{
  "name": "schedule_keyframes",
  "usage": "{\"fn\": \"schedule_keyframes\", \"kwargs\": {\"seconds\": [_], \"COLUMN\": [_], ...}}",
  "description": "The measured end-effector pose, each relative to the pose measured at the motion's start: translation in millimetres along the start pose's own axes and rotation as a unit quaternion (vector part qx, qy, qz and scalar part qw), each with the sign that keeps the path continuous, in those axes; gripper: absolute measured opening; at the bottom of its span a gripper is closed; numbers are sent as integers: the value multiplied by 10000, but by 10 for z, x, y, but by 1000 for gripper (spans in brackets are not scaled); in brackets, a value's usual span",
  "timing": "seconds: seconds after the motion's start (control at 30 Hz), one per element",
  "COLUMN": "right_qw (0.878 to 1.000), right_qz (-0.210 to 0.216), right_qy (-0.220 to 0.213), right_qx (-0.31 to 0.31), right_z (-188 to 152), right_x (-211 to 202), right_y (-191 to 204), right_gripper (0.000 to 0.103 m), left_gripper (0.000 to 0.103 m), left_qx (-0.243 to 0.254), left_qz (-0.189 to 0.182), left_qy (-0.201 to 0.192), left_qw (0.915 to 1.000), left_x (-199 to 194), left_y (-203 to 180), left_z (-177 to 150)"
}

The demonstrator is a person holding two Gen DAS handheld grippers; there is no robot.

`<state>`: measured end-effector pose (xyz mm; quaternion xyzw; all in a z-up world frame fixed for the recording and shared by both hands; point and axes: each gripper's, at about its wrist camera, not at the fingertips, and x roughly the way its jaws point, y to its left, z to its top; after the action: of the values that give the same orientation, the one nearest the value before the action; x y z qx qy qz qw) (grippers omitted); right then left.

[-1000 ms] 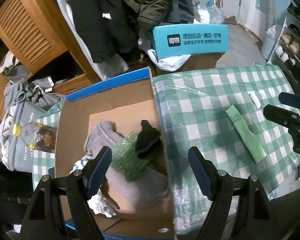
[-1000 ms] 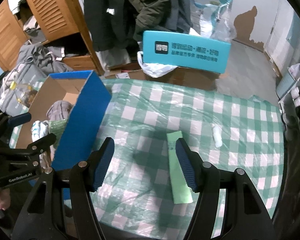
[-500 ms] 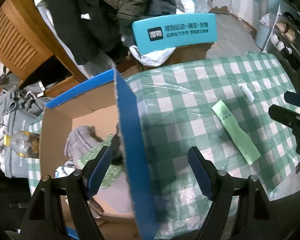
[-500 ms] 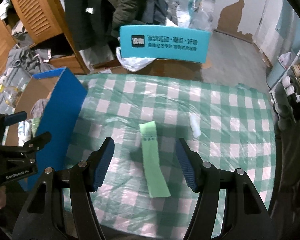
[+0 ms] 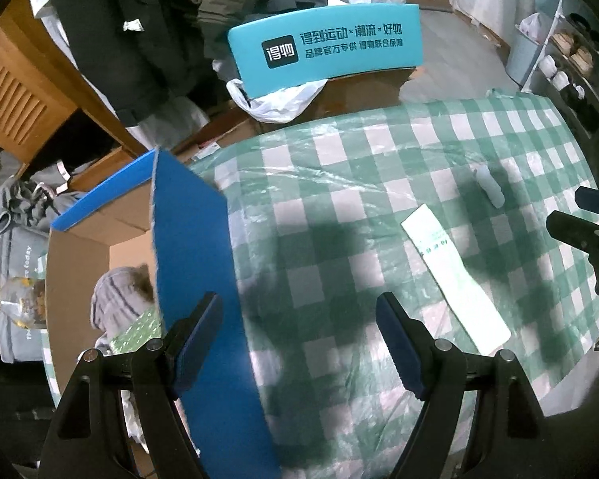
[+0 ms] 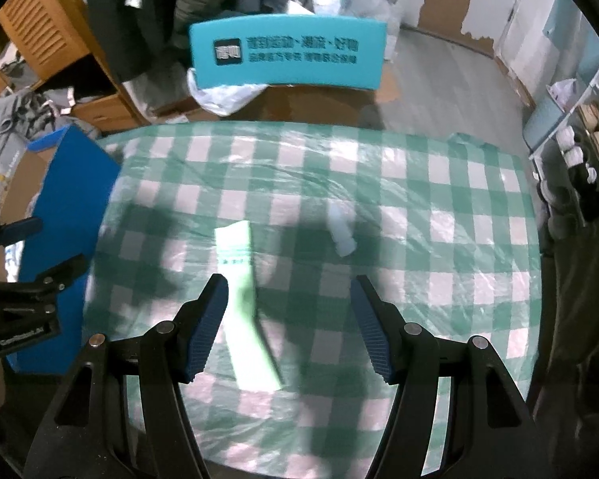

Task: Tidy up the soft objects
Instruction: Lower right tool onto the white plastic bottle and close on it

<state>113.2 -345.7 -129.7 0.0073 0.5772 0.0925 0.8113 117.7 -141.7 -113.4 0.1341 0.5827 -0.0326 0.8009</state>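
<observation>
**Both grippers empty, green strip on counter**

Far left: cardboard box (image 5: 100,247) w/ blue flap (image 5: 195,263), grey cloth (image 5: 116,295) and green patterned item (image 5: 139,331) inside. Left gripper (image 5: 299,343) hovers over the flap edge & checkered counter (image 5: 339,199), jaws wide apart, nothing held. Mid-right: pale green strip (image 5: 455,275) lies flat on counter, small white tube (image 5: 489,187) near its far end, apart. Right gripper (image 6: 289,323) above the strip's near half, jaws spread, empty; strip (image 6: 245,303) runs past its left finger (image 6: 207,327). Teal sign (image 6: 287,54) beyond counter.
</observation>
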Motion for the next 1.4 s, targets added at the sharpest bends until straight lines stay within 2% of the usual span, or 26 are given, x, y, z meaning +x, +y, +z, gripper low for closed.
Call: {"fn": "schedule_keyframes", "kwargs": {"seconds": [0.13,0.37,0.67,0.97,1.27,1.4], "right_qw": [9998,9991,9990,9989,9977,9972], "right_qz": [-89,1,-86,-97,-332,-350], "right_qy": [171,353,426,458,563,618], "right_qx": [-53,245,127,37,-169,-214], "right_z": [74,227,242,278,292,293], "right_x": [110,422,756,953,1155,1211], "right_y": [-137,-402,-396,-367,-290,-273], "right_gripper": [64,64,64,64,64,51], "left_gripper": [80,80,80,80,80,80], "left_qx": [-11,-28,-127,-311,-392,-380], "left_qz": [-23,-107,-309,-457,-511,-525], "left_qy": [72,196,491,608,731,756], "left_qw": [10000,9997,9982,9966,9952,9950], "left_x": [92,295,610,790,918,939], "left_y": [-49,-175,-348,-372,-376,-383], "left_z": [132,295,379,447,461,462]}}
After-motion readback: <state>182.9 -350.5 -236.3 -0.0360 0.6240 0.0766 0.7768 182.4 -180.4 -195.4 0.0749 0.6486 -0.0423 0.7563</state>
